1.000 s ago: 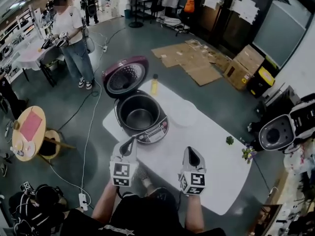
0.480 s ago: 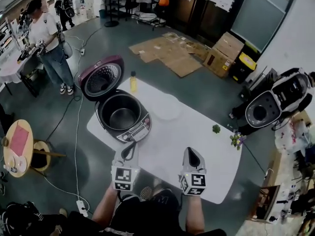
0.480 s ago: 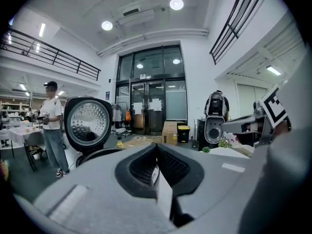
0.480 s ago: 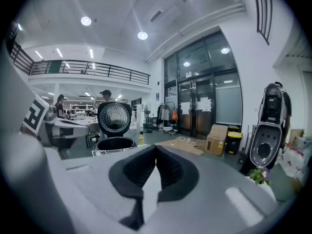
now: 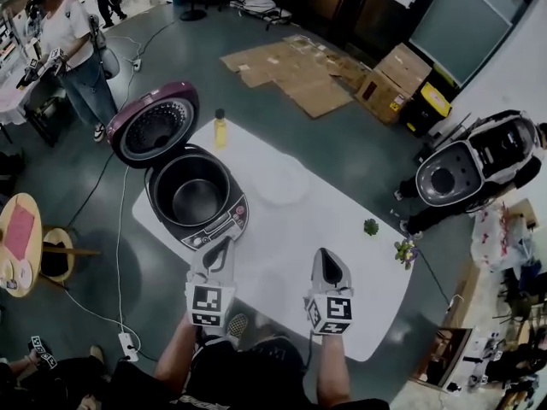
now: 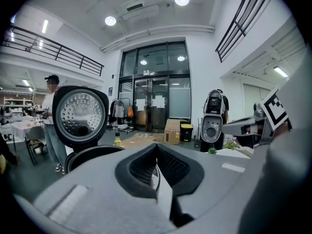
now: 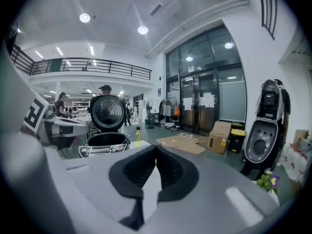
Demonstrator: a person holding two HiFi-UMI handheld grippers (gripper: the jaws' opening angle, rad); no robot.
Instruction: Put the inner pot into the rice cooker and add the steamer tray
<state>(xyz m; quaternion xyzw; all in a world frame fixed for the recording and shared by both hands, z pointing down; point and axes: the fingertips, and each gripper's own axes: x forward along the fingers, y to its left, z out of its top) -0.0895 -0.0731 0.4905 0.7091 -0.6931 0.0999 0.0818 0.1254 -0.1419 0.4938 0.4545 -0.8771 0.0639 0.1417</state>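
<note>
left tongs (image 5: 225,246) and right tongs (image 5: 326,257) both pinched closed, empty; flat white steamer tray (image 5: 283,183) may slip on pickup, little rim to grab

pale disc (image 5: 282,180) possibly steamer tray, side table (image 5: 32,256) cropped

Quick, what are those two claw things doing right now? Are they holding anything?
Left grey gripper: closed, holding nothing.
Right grey gripper: closed, holding nothing.
</note>
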